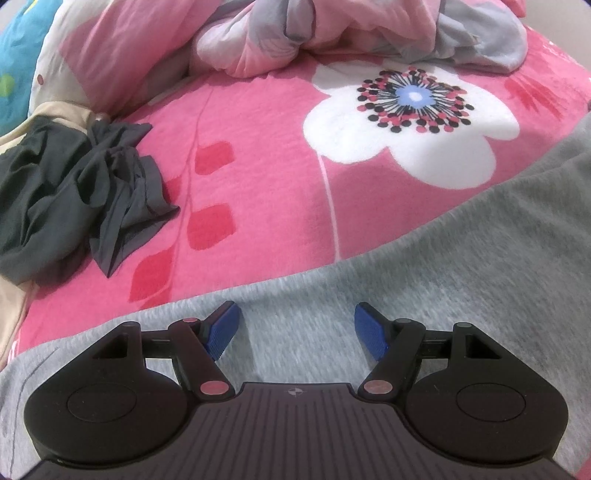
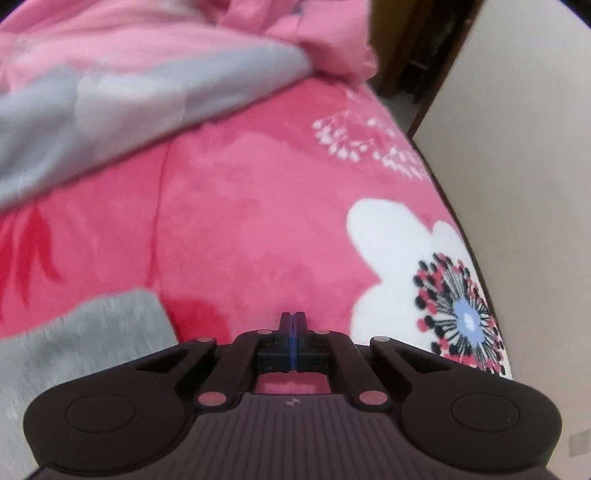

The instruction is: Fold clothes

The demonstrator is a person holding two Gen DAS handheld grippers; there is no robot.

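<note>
A grey garment [image 1: 424, 288] lies spread on the pink bed [image 1: 258, 166]. The left tongs [image 1: 297, 330] hover spread over it; the right tongs [image 2: 293, 325] are pressed together, empty, beside its edge. Likely next: pinch an edge to start the fold.

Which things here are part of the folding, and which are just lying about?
For the job:
grey garment
dark crumpled clothes
left gripper, open over the grey garment
right gripper, shut, empty

Lying about:
pink flowered blanket
pink and grey quilt
</note>
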